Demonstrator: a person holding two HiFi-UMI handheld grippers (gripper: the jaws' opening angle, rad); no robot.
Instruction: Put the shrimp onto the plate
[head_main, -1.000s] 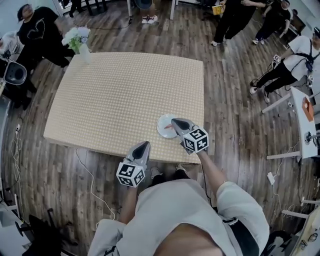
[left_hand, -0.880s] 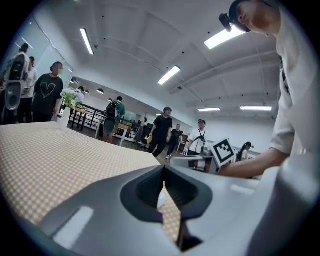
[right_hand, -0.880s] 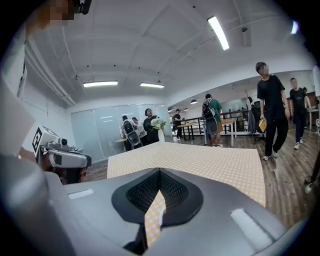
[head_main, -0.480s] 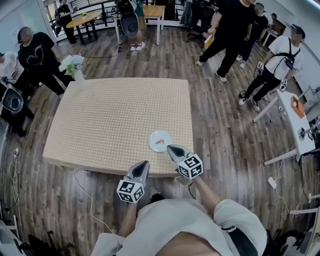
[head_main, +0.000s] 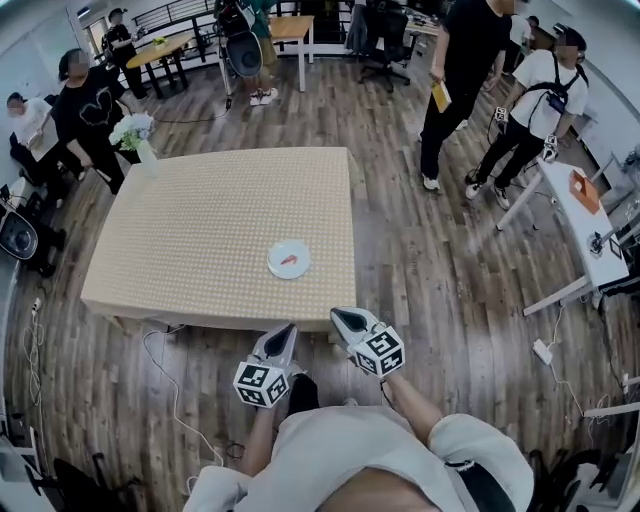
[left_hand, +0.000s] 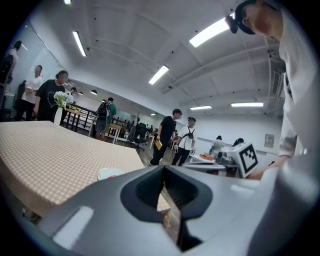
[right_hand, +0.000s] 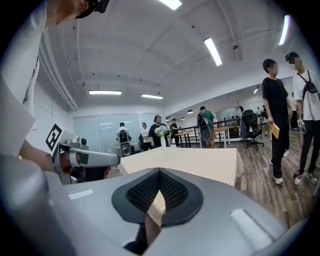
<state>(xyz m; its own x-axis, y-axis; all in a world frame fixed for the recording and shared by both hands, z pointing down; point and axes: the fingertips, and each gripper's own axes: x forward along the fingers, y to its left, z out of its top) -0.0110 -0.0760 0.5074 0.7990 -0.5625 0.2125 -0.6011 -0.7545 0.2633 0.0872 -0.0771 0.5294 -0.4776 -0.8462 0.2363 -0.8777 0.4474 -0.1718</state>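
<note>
The orange shrimp (head_main: 289, 260) lies on the small white plate (head_main: 278, 268), near the front right of the checkered table (head_main: 200, 220). Both grippers hang over the wooden floor, short of the table's near edge and apart from the plate. My left gripper (head_main: 284, 334) is shut with nothing in it. My right gripper (head_main: 343, 320) is also shut and empty. In the left gripper view the plate (left_hand: 111, 173) shows just above the closed left gripper (left_hand: 163, 180). In the right gripper view the right gripper (right_hand: 159, 187) points at the table (right_hand: 200, 162).
A vase of white flowers (head_main: 135, 135) stands at the table's far left corner. Several people stand around the room. A white desk (head_main: 585, 230) is at the right. A cable (head_main: 165, 355) trails on the floor by the table's near edge.
The right gripper was over the plate a second ago. Both grippers have since drawn back off the table, and the table and plate now sit farther away in the head view.
</note>
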